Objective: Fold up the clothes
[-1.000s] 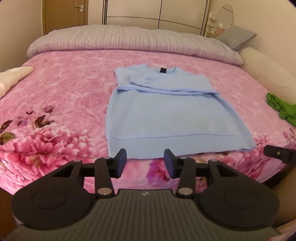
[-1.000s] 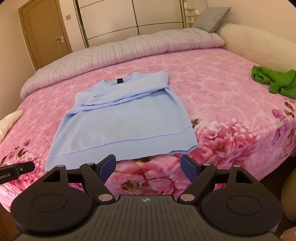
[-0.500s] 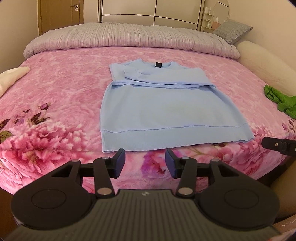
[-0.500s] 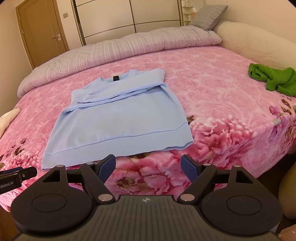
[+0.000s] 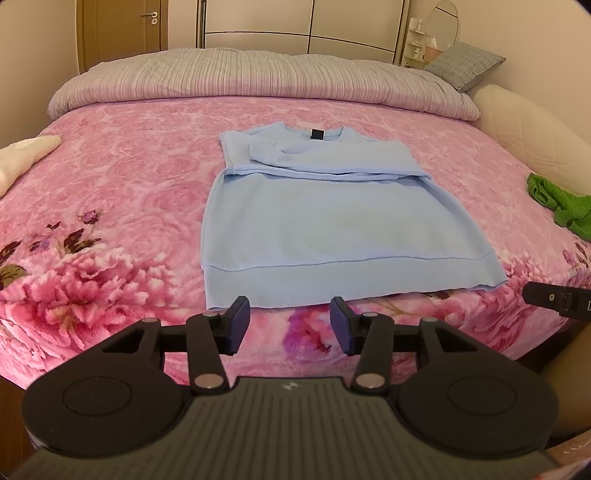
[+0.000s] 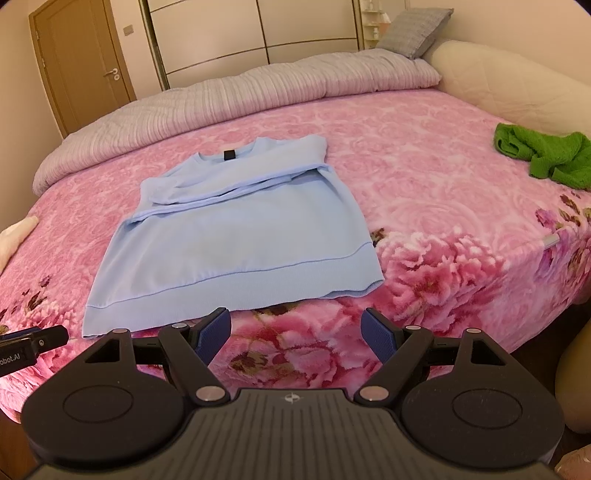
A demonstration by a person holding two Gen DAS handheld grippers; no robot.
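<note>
This is a bedroom in a home. A wide bed fills most of both views, spread with a pink floral blanket, and a grey ribbed duvet is bunched along its far edge with a grey pillow in the corner. Behind it stand a sliding-door wardrobe with pale panels and a brown wooden door with a lever handle. A round mirror hangs near small shelves, and clothes lie on the bed.
</note>
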